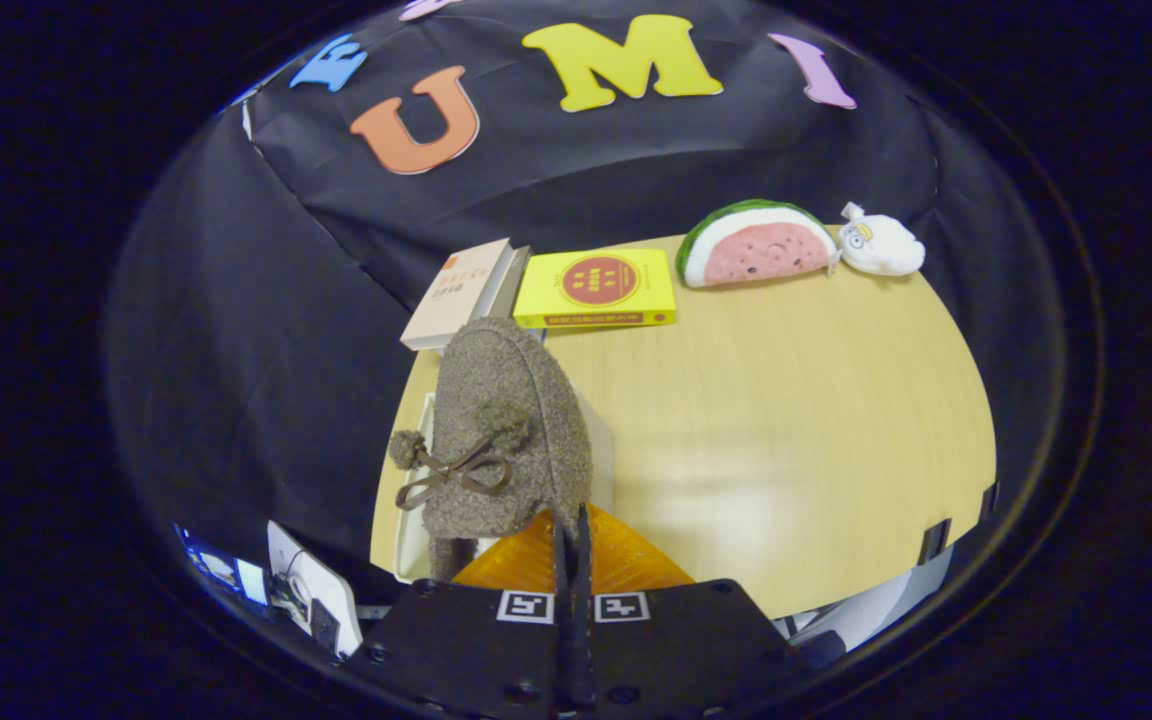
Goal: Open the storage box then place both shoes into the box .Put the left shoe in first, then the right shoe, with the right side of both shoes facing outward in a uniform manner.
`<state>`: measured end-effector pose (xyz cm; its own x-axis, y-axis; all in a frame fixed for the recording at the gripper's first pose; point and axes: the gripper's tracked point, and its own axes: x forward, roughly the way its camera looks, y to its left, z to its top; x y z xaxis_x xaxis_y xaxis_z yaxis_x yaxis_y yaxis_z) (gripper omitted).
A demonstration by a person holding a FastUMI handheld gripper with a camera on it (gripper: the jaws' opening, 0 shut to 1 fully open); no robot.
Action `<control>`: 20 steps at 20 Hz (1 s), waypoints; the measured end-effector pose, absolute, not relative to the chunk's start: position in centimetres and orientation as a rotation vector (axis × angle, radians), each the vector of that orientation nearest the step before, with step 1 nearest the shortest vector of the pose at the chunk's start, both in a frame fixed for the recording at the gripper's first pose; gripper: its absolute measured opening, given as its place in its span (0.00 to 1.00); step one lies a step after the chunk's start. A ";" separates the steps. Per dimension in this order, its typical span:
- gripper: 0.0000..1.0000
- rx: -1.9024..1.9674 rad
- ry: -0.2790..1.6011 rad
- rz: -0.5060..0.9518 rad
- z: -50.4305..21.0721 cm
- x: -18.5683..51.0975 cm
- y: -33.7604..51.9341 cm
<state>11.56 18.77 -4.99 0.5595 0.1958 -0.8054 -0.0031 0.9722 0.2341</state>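
A brown fuzzy shoe (506, 430) with a brown bow and pompoms hangs just ahead of my fingers, its toe pointing away from me. My gripper (572, 522) is shut on the shoe's near edge, and the orange fingers (626, 560) are pressed almost together. Beneath the shoe lies a white storage box (414, 480) at the left edge of the wooden table (786, 420). The shoe covers most of the box, so its inside is hidden.
At the back of the table lie a pale book (458, 292) and a yellow book (598, 288). Right of them are a watermelon plush (758, 245) and a small white plush (881, 245). Below the table's left edge stands a white device (311, 590).
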 end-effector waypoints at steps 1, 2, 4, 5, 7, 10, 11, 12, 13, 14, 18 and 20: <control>0.00 0.220 0.989 0.137 -5.7 11.9 20.4; 0.00 0.235 1.011 0.153 -6.7 12.2 21.8; 0.00 0.259 1.033 0.159 -8.9 13.0 23.8; 0.00 0.243 1.037 0.146 -10.1 13.5 24.2; 0.00 0.208 1.036 0.091 -12.7 14.1 24.4; 0.00 0.180 1.020 0.012 -16.0 14.7 24.1; 0.01 0.168 1.003 -0.023 -16.9 14.8 23.6; 0.01 0.162 0.973 -0.067 -17.5 14.8 23.0; 0.01 0.155 0.937 -0.094 -17.7 14.8 22.8; 0.01 0.130 0.894 -0.116 -17.8 14.9 22.6; 0.01 0.010 0.798 -0.178 -17.9 14.8 22.4; 0.01 -0.015 0.785 -0.181 -18.0 14.7 22.5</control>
<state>14.74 22.50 -17.99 0.6930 -0.1680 -0.7011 0.1565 0.9843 -0.0812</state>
